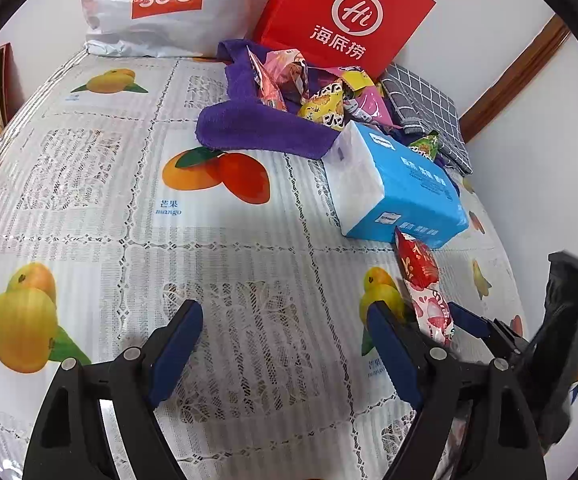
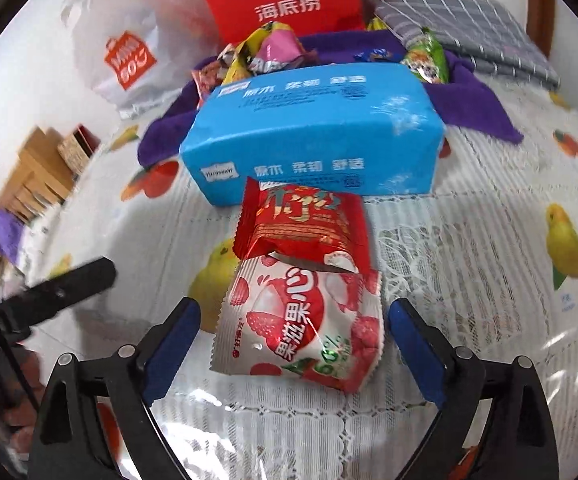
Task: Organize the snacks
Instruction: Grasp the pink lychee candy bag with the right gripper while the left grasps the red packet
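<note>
Your right gripper (image 2: 293, 344) sits low over the tablecloth (image 1: 101, 184), jaws wide apart w/ the strawberry snack packet (image 2: 301, 328) lying flat between the pads. The pads aren't touching it yet, so nothing is gripped. That straddle looks like a setup for a side pinch, probably across the packet's width, since it lies flat and crinkly.

The red snack packet (image 2: 305, 228) overlaps the top edge of the strawberry one and butts against the blue tissue pack (image 2: 313, 132) just behind. That overlap matters: close on the strawberry packet and the red one may drag along or slide off.

Your left gripper (image 1: 285, 344) hovers over bare tablecloth, jaws apart, holding nothing. In its view the two packets sit just to the right of its right finger, w/ the right gripper's blue pads on either side of the strawberry one. It seems parked out of the way, though near enough to help.

The rest of the snacks (image 1: 321, 92) are heaped on the purple towel (image 1: 257, 128) behind the tissue pack, in front of the red paper bag (image 1: 341, 12). A white shopping bag (image 1: 161, 4) stands to the left, a grey checked cloth (image 1: 429, 108) on the right. Most of the sorting looks undone; which bag is the target, can't tell.
</note>
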### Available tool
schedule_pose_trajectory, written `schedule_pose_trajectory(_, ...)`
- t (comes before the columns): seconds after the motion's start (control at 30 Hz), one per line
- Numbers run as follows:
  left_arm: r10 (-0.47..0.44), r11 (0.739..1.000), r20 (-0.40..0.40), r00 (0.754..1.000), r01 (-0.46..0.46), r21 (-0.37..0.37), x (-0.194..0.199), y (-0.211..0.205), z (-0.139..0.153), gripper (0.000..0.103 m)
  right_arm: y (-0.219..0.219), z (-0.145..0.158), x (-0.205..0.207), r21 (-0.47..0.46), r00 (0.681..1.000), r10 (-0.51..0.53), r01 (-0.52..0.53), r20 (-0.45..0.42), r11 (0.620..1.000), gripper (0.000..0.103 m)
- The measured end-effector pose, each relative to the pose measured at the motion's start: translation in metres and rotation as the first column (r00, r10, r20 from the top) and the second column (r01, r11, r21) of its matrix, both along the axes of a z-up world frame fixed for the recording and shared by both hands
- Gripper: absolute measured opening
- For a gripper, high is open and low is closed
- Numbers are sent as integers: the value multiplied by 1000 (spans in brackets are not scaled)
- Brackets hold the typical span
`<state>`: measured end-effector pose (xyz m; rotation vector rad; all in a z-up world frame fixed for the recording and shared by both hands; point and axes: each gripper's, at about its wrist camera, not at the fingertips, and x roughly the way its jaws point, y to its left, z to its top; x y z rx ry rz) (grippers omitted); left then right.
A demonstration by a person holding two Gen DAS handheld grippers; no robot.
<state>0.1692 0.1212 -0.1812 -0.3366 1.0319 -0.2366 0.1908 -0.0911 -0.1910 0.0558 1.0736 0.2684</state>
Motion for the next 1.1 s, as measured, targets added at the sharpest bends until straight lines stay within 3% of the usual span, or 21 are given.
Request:
schedule_pose_trajectory(0.1,5,1000,0,1000,-5,2,-1,1,0,83,16,-5,-6,-121,998,40,-35,46,992,93)
schedule_pose_trajectory(0.17,9,1000,-4,1000,-9,6,-2,0,0,83,13,-4,-8,-104,997,39,-33,60,994,85)
schedule_pose_trajectory(0.23,11,1000,-5,1000,-11,11,-3,-1,0,83,4,0,-8,-100,997,32,-26,65,995,66)
schedule_pose_trajectory(0.4,8,999,9,1000,-9,35,-5,-12,5,83,-7,3,-16,-89,993,78,-70,85,994,56)
schedule_pose_trajectory(0.73,-45,995,25,999,42,88,2,-54,14,83,-53,19,-46,-31,990,66,-62,127,998,55)
schedule_pose_trajectory(1.1,-93,994,-36,995,95,57,22,-97,-4,83,-116,31,-52,-29,983,-32,38,178,999,55)
